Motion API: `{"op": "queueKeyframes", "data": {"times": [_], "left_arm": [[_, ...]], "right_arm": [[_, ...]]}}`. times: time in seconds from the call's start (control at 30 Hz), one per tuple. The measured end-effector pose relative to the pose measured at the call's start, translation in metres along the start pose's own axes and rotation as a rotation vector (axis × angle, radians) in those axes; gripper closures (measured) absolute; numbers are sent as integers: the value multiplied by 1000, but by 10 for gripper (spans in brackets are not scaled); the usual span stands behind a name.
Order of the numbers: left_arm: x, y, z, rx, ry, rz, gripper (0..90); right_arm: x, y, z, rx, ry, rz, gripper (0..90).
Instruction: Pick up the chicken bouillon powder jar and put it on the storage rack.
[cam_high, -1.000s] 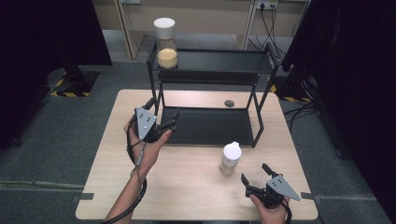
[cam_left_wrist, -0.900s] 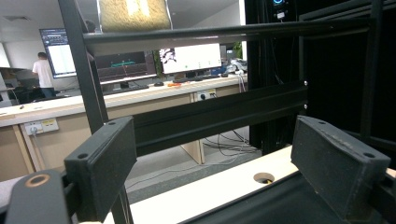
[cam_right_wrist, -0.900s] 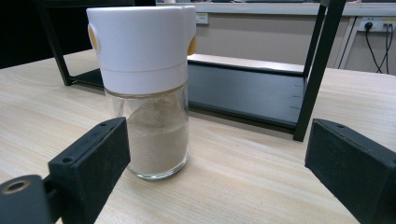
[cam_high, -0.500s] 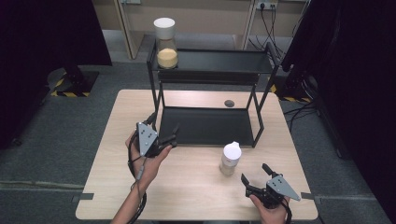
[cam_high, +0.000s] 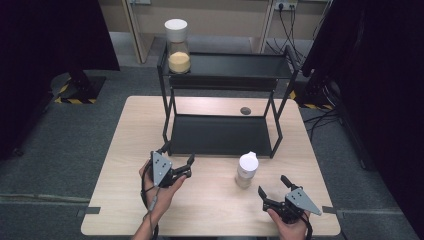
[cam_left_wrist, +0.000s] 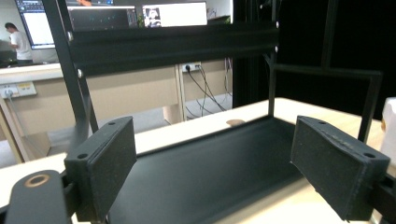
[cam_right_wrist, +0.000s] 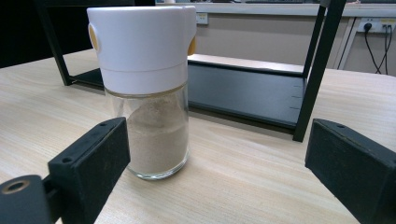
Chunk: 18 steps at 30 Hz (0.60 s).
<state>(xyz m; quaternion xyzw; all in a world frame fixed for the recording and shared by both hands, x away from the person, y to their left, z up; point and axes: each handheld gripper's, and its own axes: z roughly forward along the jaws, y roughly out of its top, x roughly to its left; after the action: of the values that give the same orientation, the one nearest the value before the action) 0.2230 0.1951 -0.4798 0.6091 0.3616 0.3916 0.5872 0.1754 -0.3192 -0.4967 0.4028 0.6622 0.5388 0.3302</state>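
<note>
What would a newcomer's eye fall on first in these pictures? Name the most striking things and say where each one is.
A black two-tier metal rack stands at the table's far side, with a white-lidded jar of yellow powder on its top shelf's left end. A white-capped glass shaker of pale powder stands upright on the table before the rack. The open right gripper faces the shaker; the open left gripper faces the bottom shelf.

High view sits above the person's side, looks fwd & down on the whole counter (cam_high: 210, 210) and black rack (cam_high: 225, 75). Left gripper view rides low, close to the counter, facing into the rack's lower tray (cam_left_wrist: 210, 172) between its own jaws. Right gripper view, also low, faces the white-capped shaker (cam_right_wrist: 144, 88) at close range, rack behind. All 3 share the rack
</note>
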Motion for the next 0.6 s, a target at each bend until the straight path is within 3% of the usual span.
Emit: {"op": "queueKeyframes", "data": {"times": [0.2, 0.4, 0.6], "left_arm": [[-5, -19, -7, 29, -3, -14, 133], [-7, -38, -14, 44, 9, -56, 133], [-11, -48, -18, 51, 11, -59, 132]], "right_arm": [[0, 0, 0, -1, 0, 0, 66], [0, 0, 0, -1, 0, 0, 66], [0, 0, 0, -1, 1, 0, 65]]}}
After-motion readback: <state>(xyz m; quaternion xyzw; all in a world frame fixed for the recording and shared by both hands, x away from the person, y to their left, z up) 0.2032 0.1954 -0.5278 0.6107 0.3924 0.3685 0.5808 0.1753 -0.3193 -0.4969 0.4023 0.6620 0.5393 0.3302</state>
